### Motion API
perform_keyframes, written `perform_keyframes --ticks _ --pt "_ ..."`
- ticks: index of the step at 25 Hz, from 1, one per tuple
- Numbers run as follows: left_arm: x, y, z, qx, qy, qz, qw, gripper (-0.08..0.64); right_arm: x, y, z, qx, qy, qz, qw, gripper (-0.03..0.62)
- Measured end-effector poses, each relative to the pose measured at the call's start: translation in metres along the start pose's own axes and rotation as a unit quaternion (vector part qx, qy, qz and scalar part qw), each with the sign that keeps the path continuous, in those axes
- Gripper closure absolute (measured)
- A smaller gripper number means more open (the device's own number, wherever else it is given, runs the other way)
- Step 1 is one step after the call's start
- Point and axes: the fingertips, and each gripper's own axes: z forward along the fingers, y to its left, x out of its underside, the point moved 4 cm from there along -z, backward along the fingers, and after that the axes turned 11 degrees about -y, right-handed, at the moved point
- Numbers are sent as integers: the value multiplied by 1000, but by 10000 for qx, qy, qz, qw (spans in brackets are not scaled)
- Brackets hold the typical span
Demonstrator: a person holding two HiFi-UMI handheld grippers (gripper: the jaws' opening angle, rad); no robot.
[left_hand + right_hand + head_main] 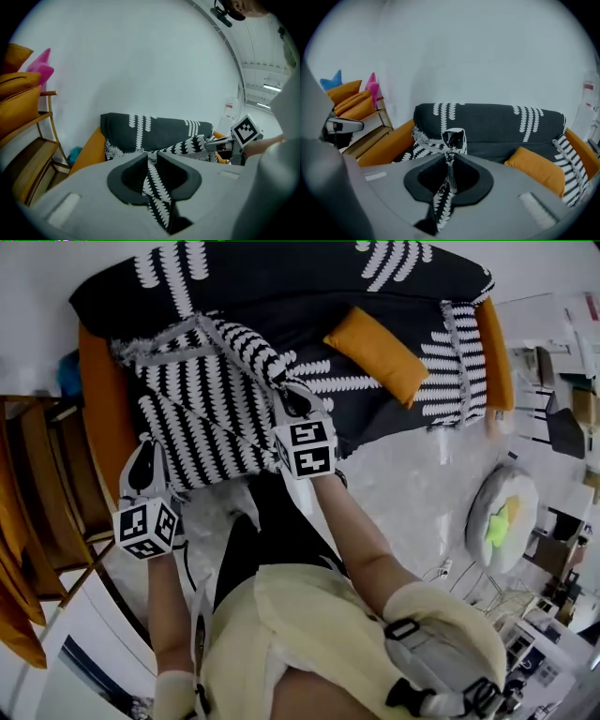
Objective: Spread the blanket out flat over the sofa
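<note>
Head view: black-and-white leaf-patterned fringed blanket lies partly bunched over orange sofa. Orange rectangular cushion sits on it at right. Left hand-held gripper & right hand-held gripper are at blanket's near edge.
Left gripper view: jaws pinch a blanket fold.
Right gripper view: jaws likewise clamp a fold; fabric hangs below.

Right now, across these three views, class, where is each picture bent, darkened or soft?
Head view: wide lens bows the sofa and shelf. Left gripper view: black ring at the corners; the left tongs, shut on the blanket, look soft near the lens. Right gripper view: same dark ring; the pale wall is evenly lit, no glare.
</note>
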Motion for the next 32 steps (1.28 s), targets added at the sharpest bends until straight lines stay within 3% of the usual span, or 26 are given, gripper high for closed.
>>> perform_keyframes --ticks 18,32 --pt "35 47 -174 -665 -244 -258 9972 495 35 163 -75 -950 64 -70 9954 565" --pt "56 40 -245 -860 -295 -417 9950 495 65 249 -141 -1831 310 -119 9825 565"
